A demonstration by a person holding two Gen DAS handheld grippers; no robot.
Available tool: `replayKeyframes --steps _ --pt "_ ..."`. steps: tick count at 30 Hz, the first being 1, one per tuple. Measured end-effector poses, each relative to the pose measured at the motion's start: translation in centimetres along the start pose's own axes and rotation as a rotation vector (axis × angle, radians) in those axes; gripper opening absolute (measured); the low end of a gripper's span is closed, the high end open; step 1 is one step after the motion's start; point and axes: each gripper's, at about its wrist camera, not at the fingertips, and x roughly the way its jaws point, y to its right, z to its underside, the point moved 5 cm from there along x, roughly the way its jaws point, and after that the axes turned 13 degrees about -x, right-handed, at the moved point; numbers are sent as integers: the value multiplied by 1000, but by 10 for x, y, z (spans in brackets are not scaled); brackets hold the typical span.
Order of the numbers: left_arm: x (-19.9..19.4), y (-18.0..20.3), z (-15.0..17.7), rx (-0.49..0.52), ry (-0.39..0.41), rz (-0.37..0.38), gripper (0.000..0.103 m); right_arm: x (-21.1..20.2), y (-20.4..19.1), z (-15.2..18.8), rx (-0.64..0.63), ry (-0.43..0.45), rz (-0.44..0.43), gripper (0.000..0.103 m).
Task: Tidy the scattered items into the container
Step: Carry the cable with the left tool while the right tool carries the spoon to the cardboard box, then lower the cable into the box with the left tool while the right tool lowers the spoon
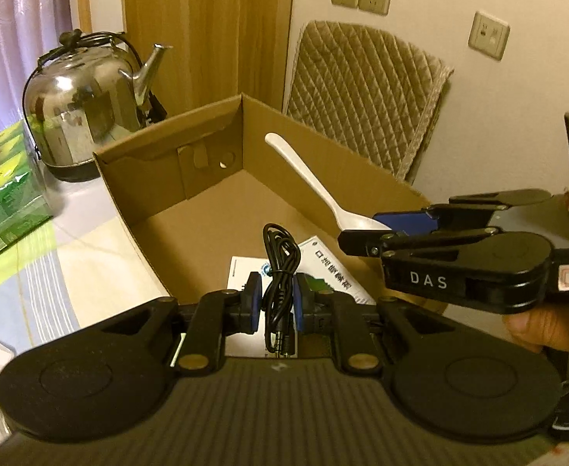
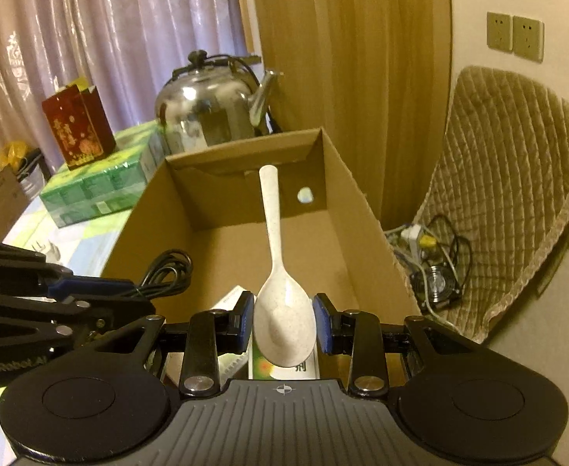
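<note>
An open cardboard box (image 1: 144, 178) (image 2: 362, 233) stands on the table, with a white printed packet (image 1: 323, 268) (image 2: 241, 299) lying on its floor. My left gripper (image 1: 278, 291) (image 2: 90, 291) is shut on a coiled black cable (image 1: 280, 260) (image 2: 167, 272) and holds it over the box's near end. My right gripper (image 1: 377, 229) (image 2: 284, 322) is shut on the bowl of a white plastic spoon (image 1: 307, 178) (image 2: 280, 310). The spoon's handle points away over the box interior. A hand (image 1: 548, 326) holds the right gripper.
A steel kettle (image 1: 82, 108) (image 2: 206, 108) stands behind the box. Green packs (image 1: 0, 194) (image 2: 94, 186) and a red carton (image 2: 78, 132) sit to the left. A quilted cushion (image 1: 366, 97) (image 2: 509, 194) leans on the wall at right, above a power strip and cables (image 2: 435, 272).
</note>
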Motion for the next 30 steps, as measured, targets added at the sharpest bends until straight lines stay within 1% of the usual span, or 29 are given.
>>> replayKeyframes --steps 7,15,17,18,22,30 --pt "18 -2 3 -4 -28 -1 13 8 1 8 13 -9 -4 30" --pt "24 1 4 11 -36 -10 13 9 4 8 27 -11 -7 30" --pt "24 2 4 12 -27 -16 14 9 5 9 29 -11 -7 30" --pt "23 3 4 15 -25 -18 16 9 4 9 31 -11 -8 30" --pt "16 2 0 23 0 -28 16 9 4 10 33 -10 -12 30" --pt "-7 -11 -4 -5 45 -39 16 10 -3 11 36 -8 -46 30"
